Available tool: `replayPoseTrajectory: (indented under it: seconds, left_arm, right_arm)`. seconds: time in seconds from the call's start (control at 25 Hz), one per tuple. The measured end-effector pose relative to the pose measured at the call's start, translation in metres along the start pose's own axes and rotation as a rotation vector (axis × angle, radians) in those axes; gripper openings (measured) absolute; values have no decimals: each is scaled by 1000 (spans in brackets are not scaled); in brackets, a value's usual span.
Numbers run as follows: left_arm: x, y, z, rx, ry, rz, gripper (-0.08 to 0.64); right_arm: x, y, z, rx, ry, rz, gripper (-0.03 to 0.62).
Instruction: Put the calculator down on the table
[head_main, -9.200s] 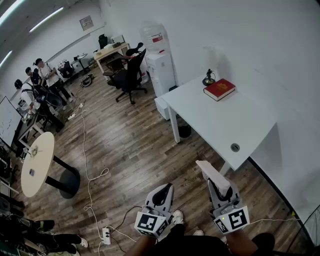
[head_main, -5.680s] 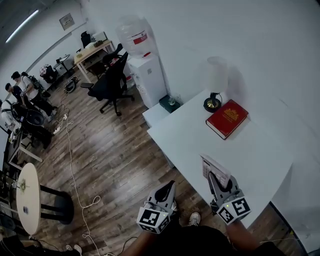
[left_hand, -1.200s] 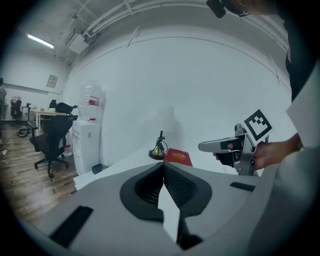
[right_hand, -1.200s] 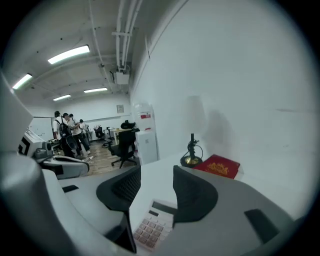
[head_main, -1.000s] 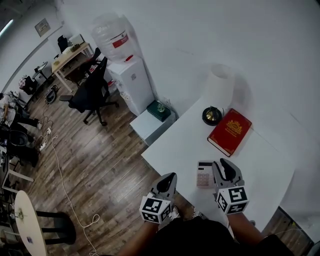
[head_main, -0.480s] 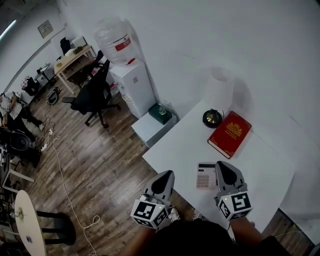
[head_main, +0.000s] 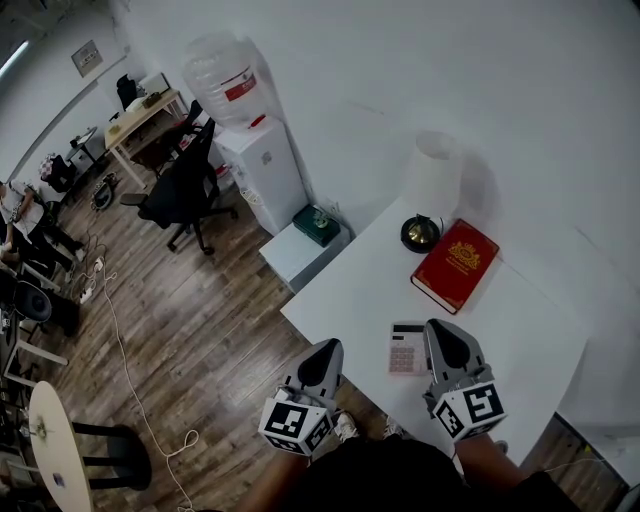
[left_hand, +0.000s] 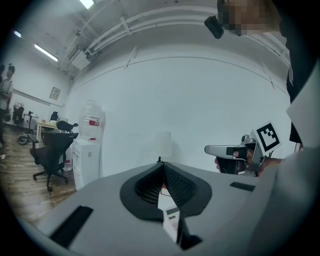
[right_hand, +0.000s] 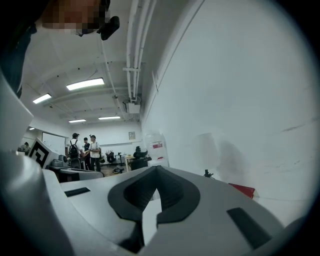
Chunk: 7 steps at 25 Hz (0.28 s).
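Freed from the right hand-held gripper (head_main: 441, 328), whose jaws now sit together and empty, the calculator (head_main: 407, 348) lies flat on the white bench (head_main: 520, 330) near its front edge, just left of that gripper. The left hand-held gripper (head_main: 326, 346) hangs by the same edge, jaws together too. Farther back sit a red book (head_main: 455, 265) and a lamp (head_main: 428, 190).

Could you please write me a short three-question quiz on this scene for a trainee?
1. True or false: the calculator lies flat on the white table.
2. What stands beside the red book? A) lamp B) mug C) kettle
3. Fill in: the right gripper has its jaws ___.
Key: 1 true; 2 A; 3 shut.
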<state>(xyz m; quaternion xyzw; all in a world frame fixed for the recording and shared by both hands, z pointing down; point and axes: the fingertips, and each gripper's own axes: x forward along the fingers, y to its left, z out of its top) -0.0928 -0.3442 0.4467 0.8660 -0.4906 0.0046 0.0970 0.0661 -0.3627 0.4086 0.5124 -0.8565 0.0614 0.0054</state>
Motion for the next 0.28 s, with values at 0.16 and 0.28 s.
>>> replayPoseTrajectory:
  seconds: [0.16, 0.28]
  left_arm:
    - [2, 0, -8, 1, 14, 7, 19]
    - [4, 1, -11, -3, 18, 9, 18]
  right_arm:
    - [-2, 12, -2, -59, -13, 11, 17]
    - [-1, 20, -2, -104, -16, 16, 17]
